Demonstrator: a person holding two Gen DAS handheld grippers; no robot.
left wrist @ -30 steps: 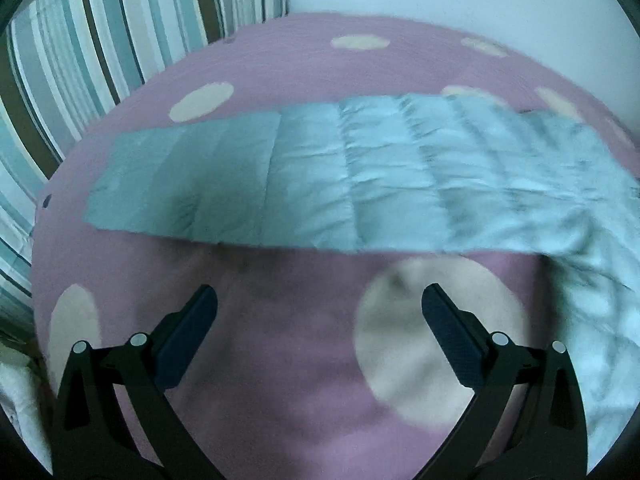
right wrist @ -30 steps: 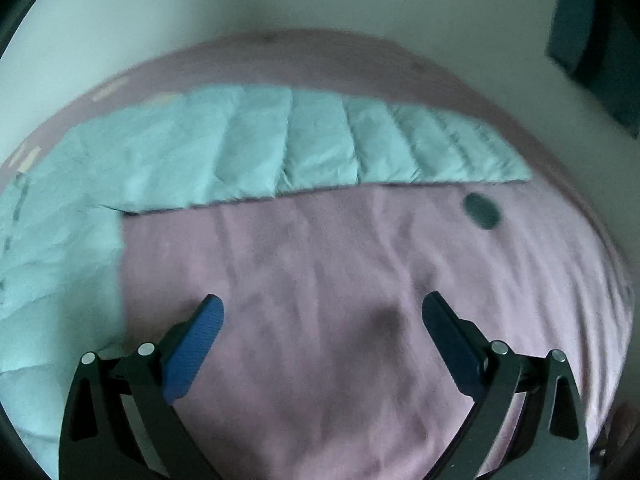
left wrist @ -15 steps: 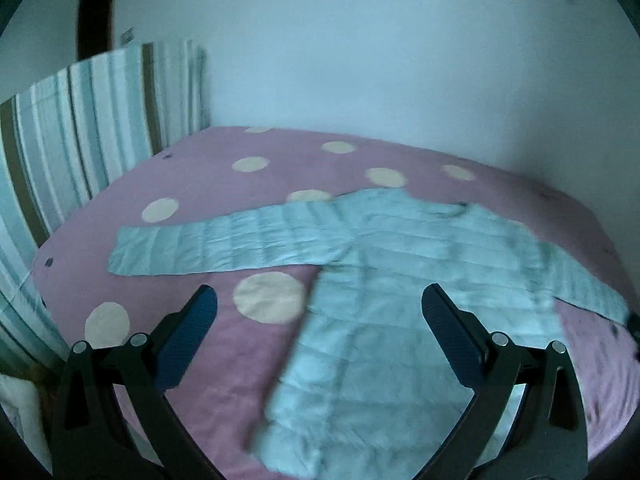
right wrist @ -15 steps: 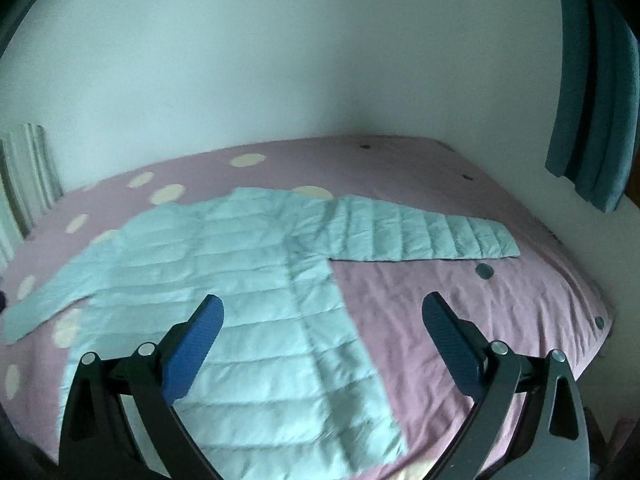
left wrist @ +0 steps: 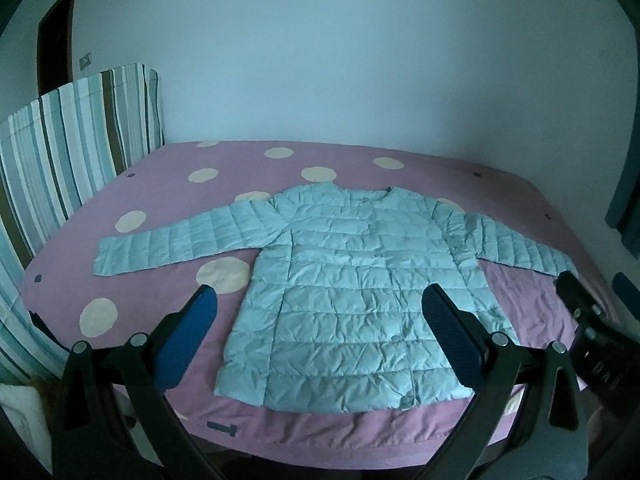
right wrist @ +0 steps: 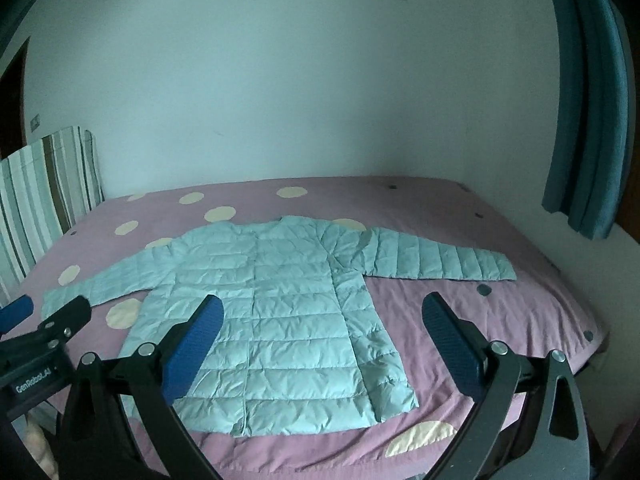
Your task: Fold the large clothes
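Observation:
A pale blue quilted jacket (left wrist: 352, 280) (right wrist: 276, 308) lies flat on the bed, collar toward the far wall, hem toward me, both sleeves stretched out sideways. My left gripper (left wrist: 318, 308) hangs open above the near edge of the bed, off the jacket's lower left part, with nothing between its fingers. My right gripper (right wrist: 320, 318) is open too, held back over the hem's right side, empty. Each gripper shows in the other's view: the right gripper (left wrist: 580, 312) at the right border, the left gripper (right wrist: 44, 320) at the left border.
The bed (left wrist: 512, 288) has a pink cover with cream dots. A striped headboard (left wrist: 60, 152) stands at the left, a plain wall behind. A teal curtain (right wrist: 588, 120) hangs at the right. The bed's near edge (left wrist: 360, 436) runs just below the hem.
Both grippers have pulled far back and up from the sleeves; the views widened from close on each sleeve to the whole jacket and bed. Both stay open.

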